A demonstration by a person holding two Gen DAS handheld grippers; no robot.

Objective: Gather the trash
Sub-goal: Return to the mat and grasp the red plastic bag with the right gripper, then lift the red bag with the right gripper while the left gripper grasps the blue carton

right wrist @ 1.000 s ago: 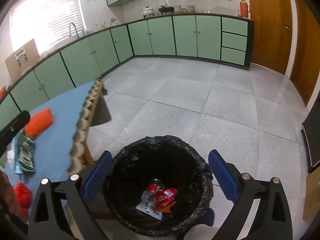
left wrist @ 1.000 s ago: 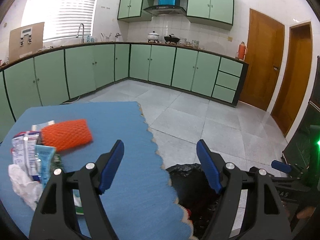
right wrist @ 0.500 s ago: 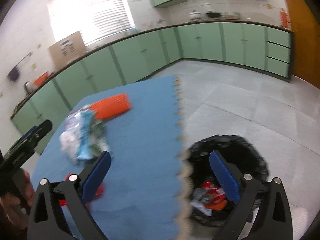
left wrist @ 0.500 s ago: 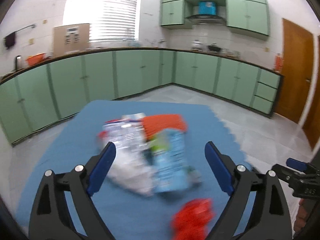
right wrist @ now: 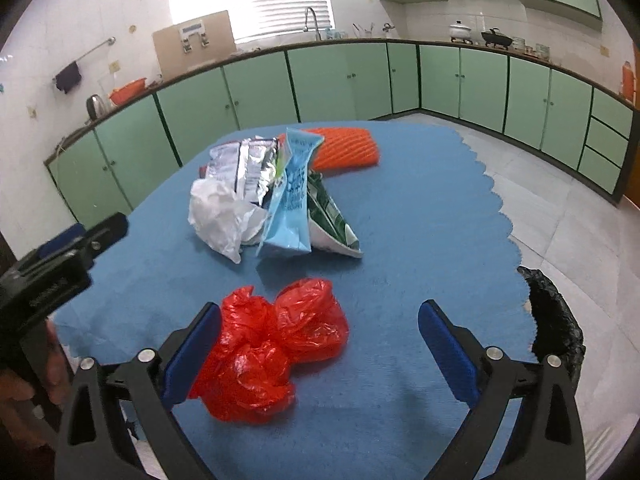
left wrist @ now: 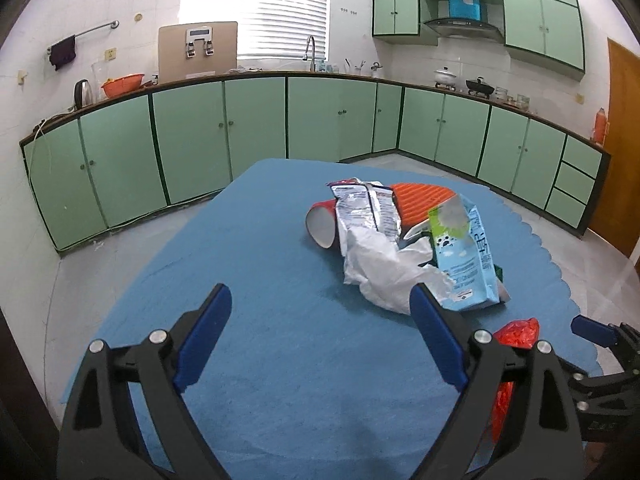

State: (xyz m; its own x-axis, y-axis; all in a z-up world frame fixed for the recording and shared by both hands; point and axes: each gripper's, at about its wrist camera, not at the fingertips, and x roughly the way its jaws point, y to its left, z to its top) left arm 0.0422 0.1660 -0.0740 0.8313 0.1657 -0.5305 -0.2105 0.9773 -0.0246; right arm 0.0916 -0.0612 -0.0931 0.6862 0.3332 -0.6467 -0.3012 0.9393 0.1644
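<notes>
A: Nearest first, what've we got?

B: R gripper (right wrist: 320,344) low over the blue mat (right wrist: 420,220), jaws spread wide, nothing pinched. Red plastic bag (right wrist: 272,344), crumpled, lies on the mat betw. its fingers, up against the left-hand pad; can't tell if it actually touches.

A: L gripper?

B: L gripper (left wrist: 320,340) also spread wide, empty, only bare mat betw. the pads. Its tip shows at the left edge of the R cam, w/ a bit of the person's hand (right wrist: 24,380) behind it.

A: Bin?

B: Black-lined trash bin (right wrist: 556,320) on the floor, just off the mat's scalloped right edge.

A: Further out?

B: Mid-mat pile: white crumpled plastic (right wrist: 220,216) nearest, light blue pouch (right wrist: 290,204) leaning beside it, green-and-white packet (right wrist: 332,220) under the pouch's right side, silver foil wrapper (right wrist: 248,164) behind. Red cup (left wrist: 322,222) on its side, left of the pile in the L cam. Orange ribbed pad (right wrist: 344,152) at the back, touching the pile.

A: Beyond?

B: Tiled floor, then green cabinets (left wrist: 256,120) along the wall.
</notes>
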